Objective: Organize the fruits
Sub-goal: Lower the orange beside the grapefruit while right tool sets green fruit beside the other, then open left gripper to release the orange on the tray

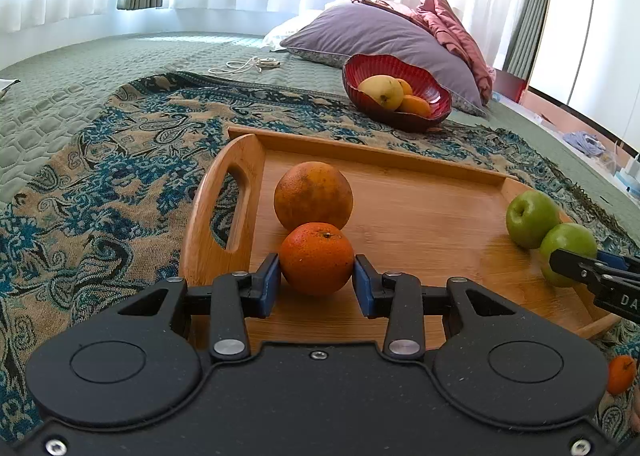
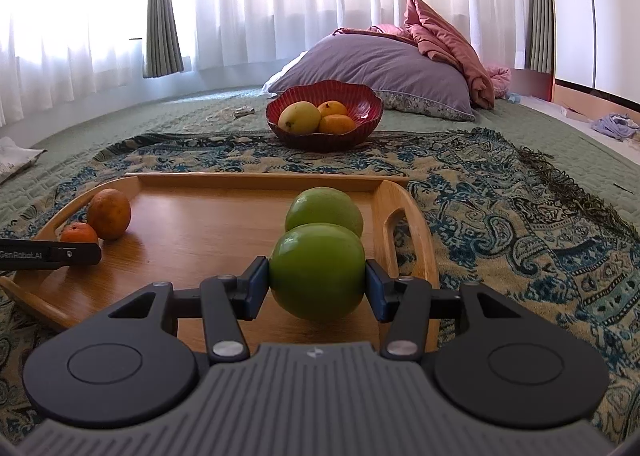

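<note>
A wooden tray [image 1: 420,212] [image 2: 192,232] lies on a patterned blanket. My left gripper [image 1: 316,280] is shut on a small orange [image 1: 317,258] at the tray's left end, just in front of a bigger orange [image 1: 313,195]. My right gripper [image 2: 317,286] is shut on a green apple [image 2: 318,270] at the tray's right end, in front of a second green apple [image 2: 324,208]. Both held fruits sit low over the tray floor. A red bowl [image 1: 360,72] [image 2: 362,112] beyond the tray holds a yellow mango [image 2: 299,117] and two small oranges.
The patterned blanket [image 2: 500,196] lies on a green quilted bed. A purple pillow [image 2: 384,64] and a pink cover lie behind the bowl. A white cord [image 1: 244,65] lies on the quilt. Another small orange [image 1: 621,374] lies off the tray at the right.
</note>
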A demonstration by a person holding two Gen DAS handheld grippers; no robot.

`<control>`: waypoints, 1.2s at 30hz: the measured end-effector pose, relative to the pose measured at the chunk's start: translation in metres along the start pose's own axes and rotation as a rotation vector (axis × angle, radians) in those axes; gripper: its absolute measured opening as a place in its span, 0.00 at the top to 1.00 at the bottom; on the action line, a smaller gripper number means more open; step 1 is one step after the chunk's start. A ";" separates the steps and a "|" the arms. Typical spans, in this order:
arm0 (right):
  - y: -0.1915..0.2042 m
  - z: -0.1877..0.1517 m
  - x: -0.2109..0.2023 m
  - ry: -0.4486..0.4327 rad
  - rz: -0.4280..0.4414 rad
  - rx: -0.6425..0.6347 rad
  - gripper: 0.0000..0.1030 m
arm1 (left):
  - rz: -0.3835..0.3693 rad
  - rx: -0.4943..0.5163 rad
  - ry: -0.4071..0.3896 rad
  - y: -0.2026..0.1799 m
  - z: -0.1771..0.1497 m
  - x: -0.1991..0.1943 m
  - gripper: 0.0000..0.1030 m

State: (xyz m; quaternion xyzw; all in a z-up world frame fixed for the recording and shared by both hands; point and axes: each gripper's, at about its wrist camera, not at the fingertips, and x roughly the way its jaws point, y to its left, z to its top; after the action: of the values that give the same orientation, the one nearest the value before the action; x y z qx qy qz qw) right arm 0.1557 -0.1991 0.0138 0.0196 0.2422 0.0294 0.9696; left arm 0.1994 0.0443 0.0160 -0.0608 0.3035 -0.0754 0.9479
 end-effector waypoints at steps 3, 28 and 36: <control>0.002 0.002 0.005 0.007 -0.003 -0.016 0.47 | 0.001 0.000 0.000 0.000 0.000 0.000 0.64; 0.001 0.014 0.024 0.041 -0.022 -0.010 0.44 | 0.002 -0.002 0.004 0.000 -0.001 -0.001 0.64; 0.000 0.008 0.016 0.050 0.000 -0.023 0.28 | -0.012 0.004 -0.008 0.000 -0.004 -0.011 0.46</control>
State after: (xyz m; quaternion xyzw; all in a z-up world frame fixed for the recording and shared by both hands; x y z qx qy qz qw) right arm 0.1741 -0.1979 0.0136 0.0078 0.2659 0.0324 0.9634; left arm 0.1884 0.0463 0.0191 -0.0609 0.2991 -0.0817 0.9488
